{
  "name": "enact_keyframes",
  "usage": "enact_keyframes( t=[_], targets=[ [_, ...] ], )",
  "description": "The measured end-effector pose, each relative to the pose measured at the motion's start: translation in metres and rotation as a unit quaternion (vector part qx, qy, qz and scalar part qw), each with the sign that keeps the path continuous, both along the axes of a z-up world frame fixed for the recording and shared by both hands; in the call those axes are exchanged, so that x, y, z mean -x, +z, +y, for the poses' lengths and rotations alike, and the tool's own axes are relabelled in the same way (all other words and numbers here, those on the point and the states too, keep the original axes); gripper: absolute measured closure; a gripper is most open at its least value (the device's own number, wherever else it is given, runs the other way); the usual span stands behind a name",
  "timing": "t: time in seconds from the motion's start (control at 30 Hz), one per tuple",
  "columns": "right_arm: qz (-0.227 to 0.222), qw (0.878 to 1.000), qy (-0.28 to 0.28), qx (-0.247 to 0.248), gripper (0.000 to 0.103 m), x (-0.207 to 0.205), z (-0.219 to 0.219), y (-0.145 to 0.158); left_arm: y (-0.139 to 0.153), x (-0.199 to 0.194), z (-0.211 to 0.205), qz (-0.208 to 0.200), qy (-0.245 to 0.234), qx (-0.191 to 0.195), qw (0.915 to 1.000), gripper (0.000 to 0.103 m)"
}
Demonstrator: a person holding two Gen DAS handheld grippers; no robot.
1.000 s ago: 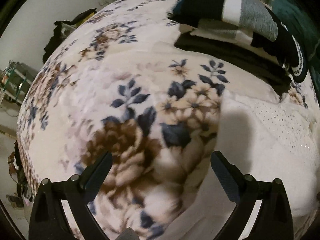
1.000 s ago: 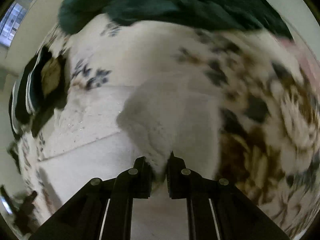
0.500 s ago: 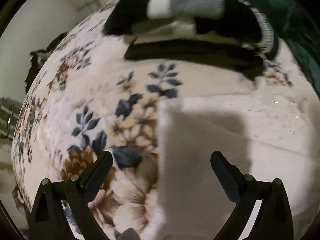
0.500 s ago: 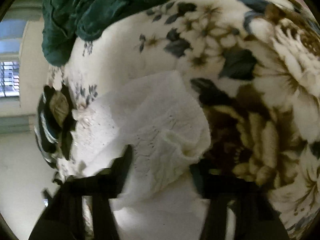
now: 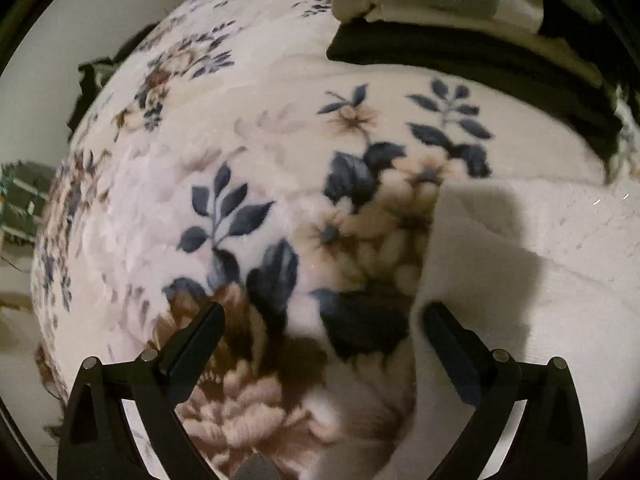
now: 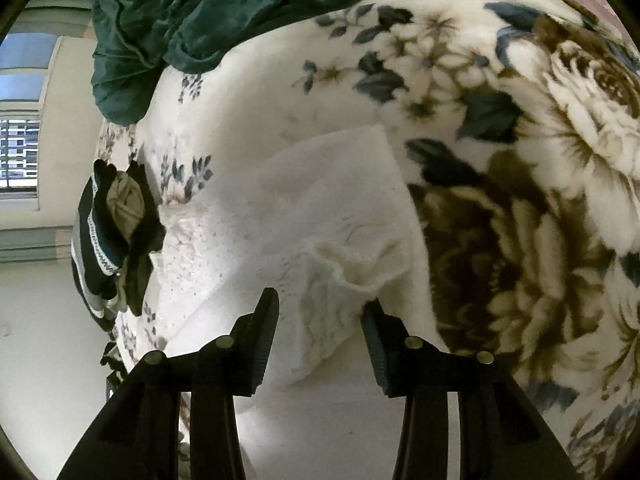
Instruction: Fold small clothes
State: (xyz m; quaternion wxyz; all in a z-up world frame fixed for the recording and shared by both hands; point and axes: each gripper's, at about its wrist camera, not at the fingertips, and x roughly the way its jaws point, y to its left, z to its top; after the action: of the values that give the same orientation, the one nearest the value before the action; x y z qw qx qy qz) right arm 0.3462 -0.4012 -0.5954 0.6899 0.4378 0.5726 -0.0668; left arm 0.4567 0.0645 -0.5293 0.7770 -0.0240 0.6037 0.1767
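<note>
You are mid-fold on the small white knitted garment [image 6: 304, 216] lying flat on the floral fleece bed blanket [image 5: 248, 184], with both your right tool [image 6: 318, 312] and left tool [image 5: 320, 320] spread wide and empty, so next pinch an edge.

Bed under a floral blanket [image 5: 248, 152] — cream with navy leaves, brown blooms. Lying on it: white garment [image 6: 288, 216] at frame centre, green cloth [image 6: 192, 20] upper left, dark folded stack [image 5: 480, 40] upper right — striped piece uppermost.
</note>
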Motion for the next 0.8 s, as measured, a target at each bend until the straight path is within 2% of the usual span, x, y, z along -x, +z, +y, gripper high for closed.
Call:
enact_keyframes(
  t=[0.03,0.07,0.1,0.17,0.23,0.3,0.33,0.37,0.4,0.47,0.53,0.57,0.6,0.63,0.67,0.7,0.77,0.8],
  targets=[
    [-0.008,1.0,-0.001,0.012,0.066,0.001,0.0,0.003,0.008,0.001,-0.002,-0.01,-0.005,0.0,0.9999,0.0],
    [-0.014,1.0,0.003,0.026,0.091,0.001,0.001,0.006,0.02,0.004,-0.008,-0.024,-0.015,0.003,0.9996,0.0],
    [-0.014,0.999,0.008,0.036,0.094,0.0,0.004,0.008,0.028,0.007,-0.015,-0.035,-0.022,0.014,0.999,0.0],
    [-0.029,0.999,0.005,0.027,0.094,-0.003,0.01,0.014,0.038,0.011,-0.035,-0.047,-0.046,0.034,0.9972,0.0],
    [-0.073,0.997,0.009,-0.009,0.094,-0.008,0.022,0.027,0.035,0.013,-0.056,-0.044,-0.074,0.044,0.9953,0.0],
    [-0.11,0.993,0.006,-0.032,0.094,-0.009,0.026,0.04,0.02,0.012,-0.072,-0.032,-0.101,0.026,0.994,0.0],
    [-0.112,0.993,0.0,-0.026,0.094,-0.008,0.025,0.042,0.009,0.011,-0.077,-0.022,-0.112,0.011,0.9934,0.0],
    [-0.106,0.994,-0.001,-0.009,0.094,-0.007,0.023,0.04,-0.004,0.01,-0.079,-0.008,-0.121,-0.008,0.9926,0.0],
    [-0.074,0.997,0.007,0.023,0.093,-0.006,0.019,0.031,-0.013,0.009,-0.078,0.004,-0.124,-0.02,0.9921,0.0],
    [-0.004,0.999,0.013,0.037,0.092,-0.002,0.011,0.007,-0.022,0.008,-0.063,0.009,-0.112,-0.019,0.9935,0.0],
    [0.058,0.997,0.006,0.046,0.085,0.011,-0.001,-0.01,-0.019,0.01,-0.046,0.001,-0.096,0.009,0.9954,0.0],
    [0.067,0.997,0.0,0.049,0.07,0.019,-0.007,-0.01,-0.017,0.011,-0.044,0.0,-0.093,0.015,0.9956,0.0],
    [0.064,0.996,-0.005,0.053,0.047,0.024,-0.011,-0.008,-0.014,0.013,-0.045,-0.002,-0.096,0.014,0.9953,0.0],
    [0.055,0.997,-0.009,0.06,0.036,0.029,-0.015,-0.002,-0.012,0.015,-0.047,-0.002,-0.099,0.011,0.995,0.0],
    [0.047,0.997,-0.008,0.067,0.021,0.032,-0.016,0.004,-0.007,0.016,-0.051,-0.003,-0.103,0.008,0.9947,0.0],
    [0.043,0.996,-0.001,0.075,0.018,0.033,-0.016,0.008,0.0,0.018,-0.055,-0.007,-0.104,0.008,0.9945,0.0],
    [0.047,0.993,0.025,0.108,0.017,0.033,-0.011,0.017,0.014,0.022,-0.064,-0.018,-0.106,0.006,0.9942,0.0],
    [0.047,0.991,0.04,0.123,0.011,0.03,-0.007,0.024,0.023,0.025,-0.069,-0.023,-0.107,0.004,0.994,0.0]
  ],
)
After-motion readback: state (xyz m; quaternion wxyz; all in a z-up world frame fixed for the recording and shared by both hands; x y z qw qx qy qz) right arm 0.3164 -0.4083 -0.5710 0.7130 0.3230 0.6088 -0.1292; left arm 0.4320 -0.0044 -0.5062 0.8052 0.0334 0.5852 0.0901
